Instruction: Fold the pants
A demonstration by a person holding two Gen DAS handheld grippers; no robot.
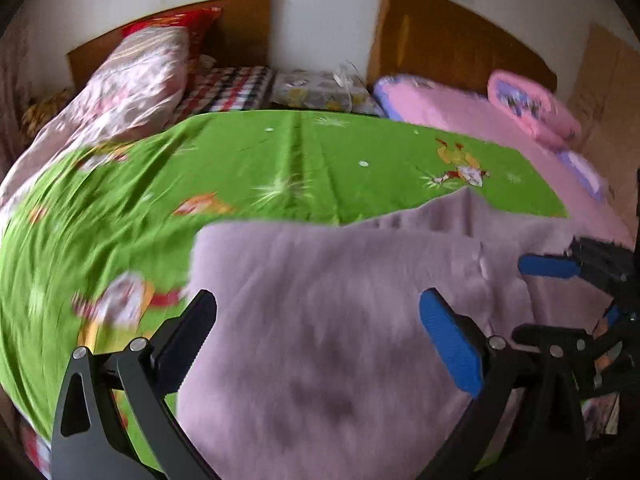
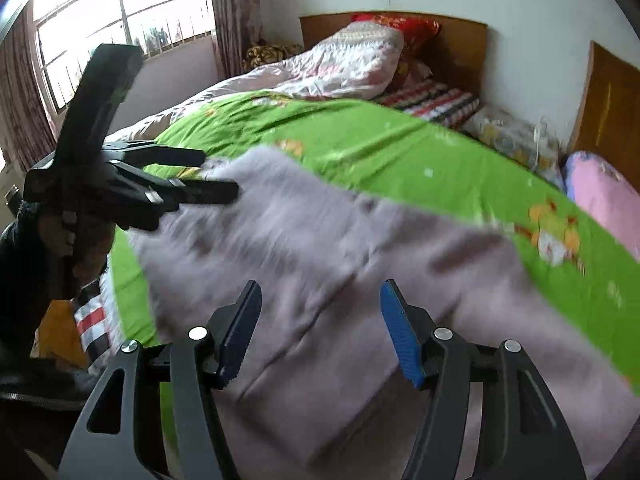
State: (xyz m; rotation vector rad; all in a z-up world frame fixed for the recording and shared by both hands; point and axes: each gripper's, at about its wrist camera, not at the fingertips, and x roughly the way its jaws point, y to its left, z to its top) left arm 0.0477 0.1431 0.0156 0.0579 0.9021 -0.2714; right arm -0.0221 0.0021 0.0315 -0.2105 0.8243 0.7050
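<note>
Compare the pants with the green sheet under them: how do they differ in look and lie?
The pants are plain mauve and soft-looking; the green sheet carries cartoon prints. The pants lie on top, bunched with folds and seams; the sheet lies spread over the bed with a few creases. The pants cover only the near part, the sheet reaches farther. Both are fabric.

so the pants (image 1: 320, 320) are spread flat on the cartoon-print sheet (image 1: 260, 168), right under the left gripper (image 1: 318, 334), which has its 2 fingers wide apart above the fabric. The right gripper (image 2: 320, 332) hangs over the same pants just to the right of the left one, nothing between its fingers. Sheet carries on ahead of both claws. Past it, a quilt (image 1: 132, 80) sits ahead-left with a pillow (image 1: 180, 28) behind it against a headboard (image 1: 240, 28). Ahead-right there's a folded blanket (image 1: 532, 104) on the second bed.
</note>
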